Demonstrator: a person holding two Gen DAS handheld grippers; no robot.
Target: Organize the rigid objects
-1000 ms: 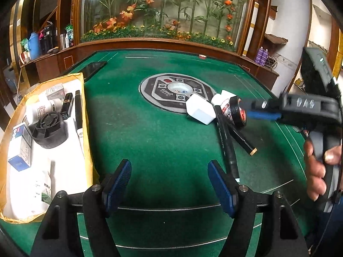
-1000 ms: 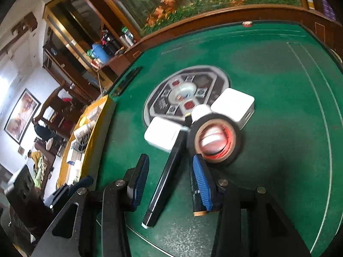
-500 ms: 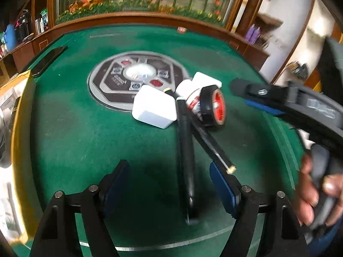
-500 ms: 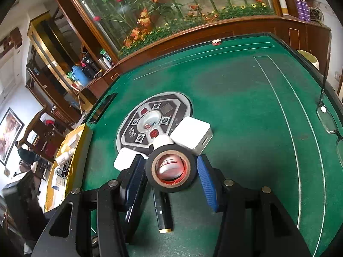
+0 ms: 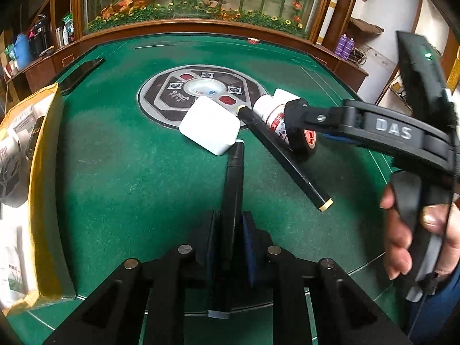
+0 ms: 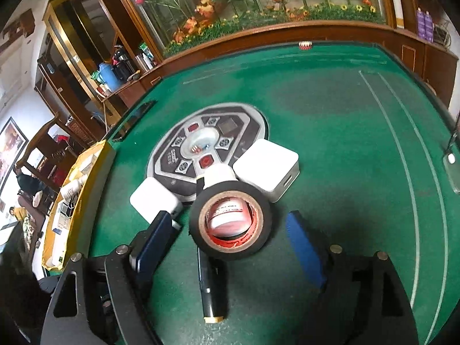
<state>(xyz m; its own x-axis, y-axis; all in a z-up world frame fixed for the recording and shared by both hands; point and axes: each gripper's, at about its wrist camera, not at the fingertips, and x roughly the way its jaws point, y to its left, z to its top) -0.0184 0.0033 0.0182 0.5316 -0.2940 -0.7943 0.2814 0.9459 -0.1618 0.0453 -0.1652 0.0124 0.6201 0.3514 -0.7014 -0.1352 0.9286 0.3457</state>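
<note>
My left gripper (image 5: 230, 225) is shut on a black marker (image 5: 234, 178) that lies on the green table, its far end by a white box (image 5: 211, 128). My right gripper (image 6: 230, 241) straddles a black tape roll (image 6: 198, 215) standing on edge. Its jaws are opening, and the pads stand clear of the roll on both sides. A white bottle (image 6: 219, 176) lies behind the roll and shows through its hole. A black pen with a gold tip (image 6: 210, 287) runs under the roll. A second white box (image 6: 267, 166) sits to the right of the bottle.
A yellow-walled box (image 5: 47, 172) with several small items stands at the table's left edge. A grey round panel (image 5: 172, 92) is set in the table's middle. A person's hand (image 5: 417, 230) holds the right gripper's handle. Glasses (image 6: 451, 161) lie at the far right.
My left gripper moved forward over the black marker and closed on it. My right gripper's jaws, close beside the tape roll before, have spread wide around it.
</note>
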